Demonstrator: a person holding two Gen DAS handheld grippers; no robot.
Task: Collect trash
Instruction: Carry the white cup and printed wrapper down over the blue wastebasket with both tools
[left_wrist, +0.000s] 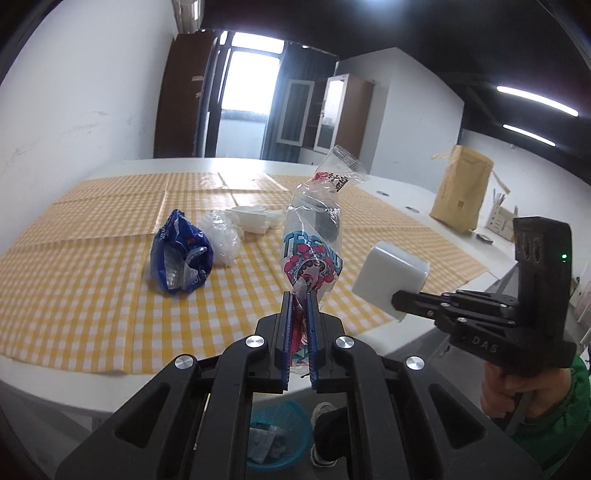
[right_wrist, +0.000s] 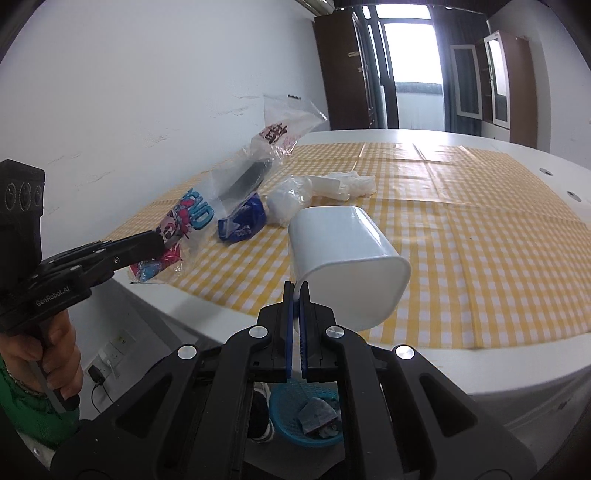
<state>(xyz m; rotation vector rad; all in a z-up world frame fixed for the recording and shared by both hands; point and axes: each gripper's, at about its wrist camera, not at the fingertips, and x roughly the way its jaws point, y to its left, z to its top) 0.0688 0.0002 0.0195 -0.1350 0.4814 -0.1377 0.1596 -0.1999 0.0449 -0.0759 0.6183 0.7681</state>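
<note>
Here, a clear printed snack wrapper (left_wrist: 314, 236) is clamped in the left gripper (left_wrist: 300, 295) fingers. A white plastic tub (right_wrist: 351, 266) is pinched by its rim in the right gripper (right_wrist: 296, 288) fingers, above the checked table (right_wrist: 480, 258).

Your tablecloth (left_wrist: 92, 291) is yellow-and-white gingham, laid on a white table (right_wrist: 517, 369). The wrapper (left_wrist: 314, 254) you hold is clear plastic printed in pink, red and light blue, with blue lettering. The tub (right_wrist: 351, 258) you hold is plain white. On the cloth, your crumpled bag (left_wrist: 181, 254) is dark blue outside with a silver lining, and the bag (left_wrist: 225, 240) beside it is clear-white. Both your grippers are black with blue pads (left_wrist: 286, 325). Your basket (right_wrist: 288, 410) below is light blue. Your sleeve (left_wrist: 554, 424) is green. The parcel (left_wrist: 461, 188) at the far edge is brown.
</note>
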